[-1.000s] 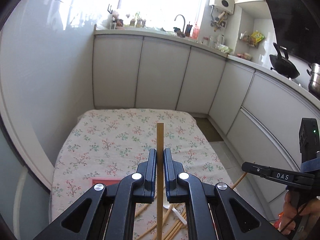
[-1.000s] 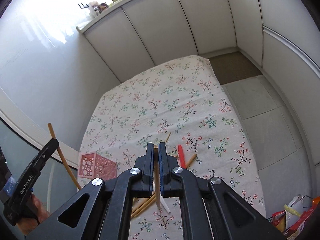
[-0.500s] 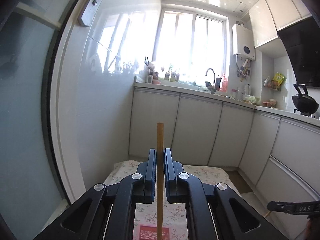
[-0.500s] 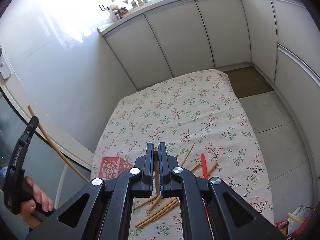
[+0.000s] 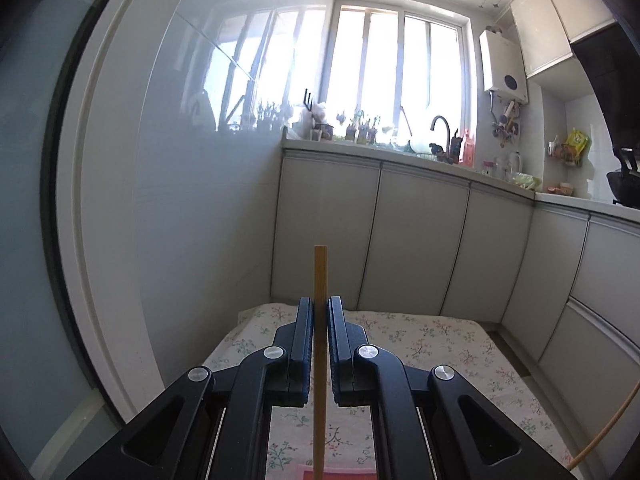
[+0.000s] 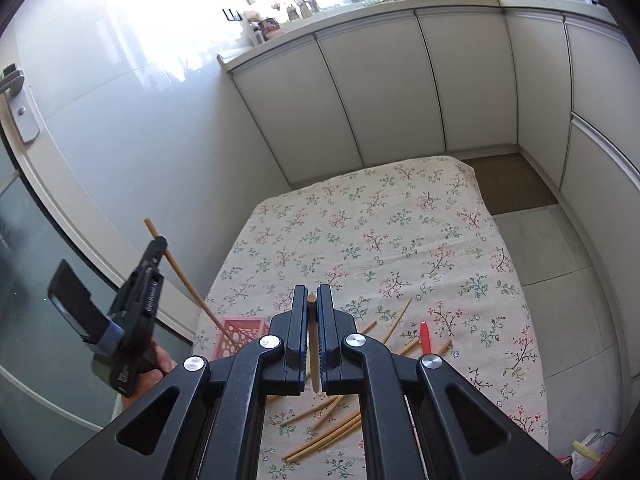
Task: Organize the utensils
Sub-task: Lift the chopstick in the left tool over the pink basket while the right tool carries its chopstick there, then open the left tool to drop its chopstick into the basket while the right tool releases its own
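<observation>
My left gripper (image 5: pixel 320 307) is shut on a wooden chopstick (image 5: pixel 320 272) that stands upright; its lower end reaches the pink basket (image 5: pixel 336 473). From the right wrist view the left gripper (image 6: pixel 158 246) holds that chopstick (image 6: pixel 188 282) slanting down into the pink basket (image 6: pixel 240 330). My right gripper (image 6: pixel 312 296) is shut on another wooden chopstick (image 6: pixel 313 344), above the table. Several loose chopsticks (image 6: pixel 328 428) and a red utensil (image 6: pixel 425 335) lie on the floral tablecloth (image 6: pixel 380 240).
White cabinets (image 6: pixel 400 92) run behind and right of the table. A glossy wall and glass door (image 6: pixel 48 240) stand on the left. Tiled floor (image 6: pixel 560 260) lies to the right, with a bag (image 6: pixel 588 452) at the lower right.
My left gripper tilted up, then came back down with its chopstick's lower end over the pink basket. My right gripper rose and tilted up, still holding its chopstick.
</observation>
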Demonstrator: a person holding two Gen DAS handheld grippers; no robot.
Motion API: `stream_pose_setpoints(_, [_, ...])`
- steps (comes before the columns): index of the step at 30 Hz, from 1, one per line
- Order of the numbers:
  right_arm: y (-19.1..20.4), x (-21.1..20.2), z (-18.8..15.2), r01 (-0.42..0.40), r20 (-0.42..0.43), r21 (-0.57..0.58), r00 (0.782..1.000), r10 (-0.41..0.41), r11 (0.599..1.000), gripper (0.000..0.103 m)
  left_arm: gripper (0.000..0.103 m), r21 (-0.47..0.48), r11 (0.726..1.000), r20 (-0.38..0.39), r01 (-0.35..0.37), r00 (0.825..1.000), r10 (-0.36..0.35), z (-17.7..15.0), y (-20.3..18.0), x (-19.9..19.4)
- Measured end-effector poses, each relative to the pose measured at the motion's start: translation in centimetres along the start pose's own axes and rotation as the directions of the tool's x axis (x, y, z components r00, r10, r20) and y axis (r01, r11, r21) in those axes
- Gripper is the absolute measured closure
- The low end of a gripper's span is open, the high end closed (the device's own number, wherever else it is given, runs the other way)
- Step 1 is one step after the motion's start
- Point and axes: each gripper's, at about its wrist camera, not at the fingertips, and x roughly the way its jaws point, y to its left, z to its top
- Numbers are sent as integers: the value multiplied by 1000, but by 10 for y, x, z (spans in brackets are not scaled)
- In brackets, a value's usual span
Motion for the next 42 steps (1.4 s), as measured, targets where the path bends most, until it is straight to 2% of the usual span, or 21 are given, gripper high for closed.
stream_pose_setpoints(5, [24, -12, 17, -40, 44, -23, 998, 41, 999, 99, 96, -43, 998, -87, 34, 995, -37, -9, 16, 11])
stream_pose_setpoints(10, [57, -11, 31, -94, 62, -60, 993, 98, 994, 99, 89, -94, 993, -189, 66, 979, -83, -6, 23, 17])
stream_pose_setpoints(13, [80, 3, 38, -93, 47, -90, 994, 97, 992, 99, 75, -90, 994, -232, 57, 970, -77, -5, 26, 11])
stream_pose_setpoints(15, [94, 19, 40, -84, 24, -116, 996, 88, 990, 99, 62, -85, 995, -246, 50, 967, -70, -2, 29, 2])
stream_pose_setpoints(20, [119, 66, 40, -1, -39, -188, 999, -7, 982, 99, 51, -89, 996, -314, 15, 949, -42, 0, 40, -18])
stream_pose_setpoints(22, [123, 85, 38, 21, -75, -201, 997, -37, 979, 99, 47, -83, 997, -354, 0, 935, -29, -2, 42, -21])
stream_pose_setpoints(28, [124, 131, 30, 66, -158, -217, 982, -102, 974, 99, 37, -97, 995, -480, -27, 877, -23, -17, 48, -17])
stream_pose_setpoints(32, [122, 142, 31, 67, -172, -200, 980, -103, 978, 98, 33, -115, 993, -521, -30, 853, -35, -21, 51, -12])
stream_pose_setpoints(34, [117, 142, 34, 42, -181, -174, 981, -73, 984, 93, 29, -114, 993, -533, -32, 845, -34, -22, 50, -12])
stream_pose_setpoints(36, [110, 134, 36, 9, -184, -137, 982, -35, 990, 67, 25, -111, 993, -543, -27, 839, -38, -20, 49, -11])
stream_pose_setpoints(38, [104, 122, 37, -14, -165, -114, 986, -6, 993, 53, 24, -117, 993, -556, -24, 830, -46, -18, 47, -11])
stream_pose_setpoints(42, [86, 98, 36, 0, -150, -102, 989, -15, 995, 51, 22, -137, 991, -576, -13, 815, -69, -17, 44, -17])
